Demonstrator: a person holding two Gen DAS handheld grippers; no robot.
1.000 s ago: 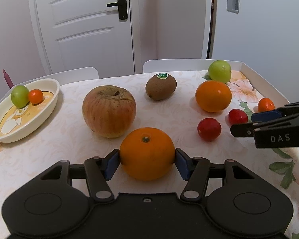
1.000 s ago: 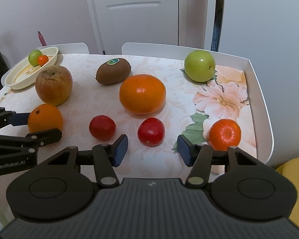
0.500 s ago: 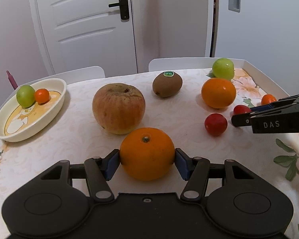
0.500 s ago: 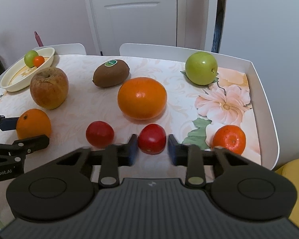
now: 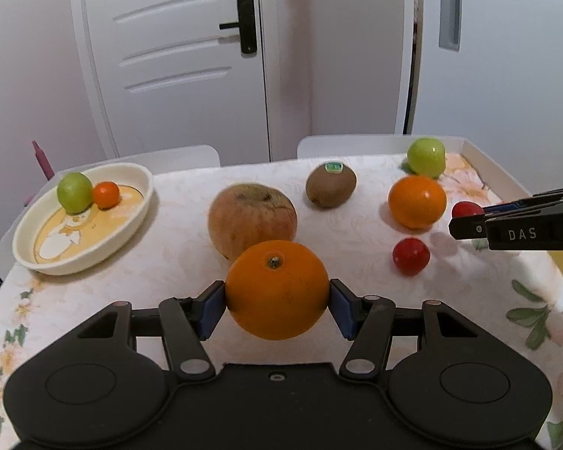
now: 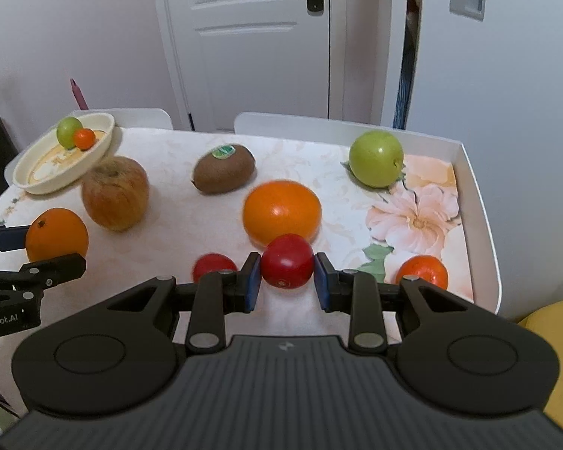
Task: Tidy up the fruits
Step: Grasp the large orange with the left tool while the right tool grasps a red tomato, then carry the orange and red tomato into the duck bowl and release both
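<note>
Black right claw (image 5: 455, 221) marked "DAS"

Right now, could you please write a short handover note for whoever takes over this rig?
Left gripper: jaws shut on an orange.
Right gripper: jaws shut on a red tomato.
Done: a small green apple and a small tangerine lie in the cream dish.
Left on the table: brown apple, kiwi, second orange, green apple, second tomato, tangerine.
</note>
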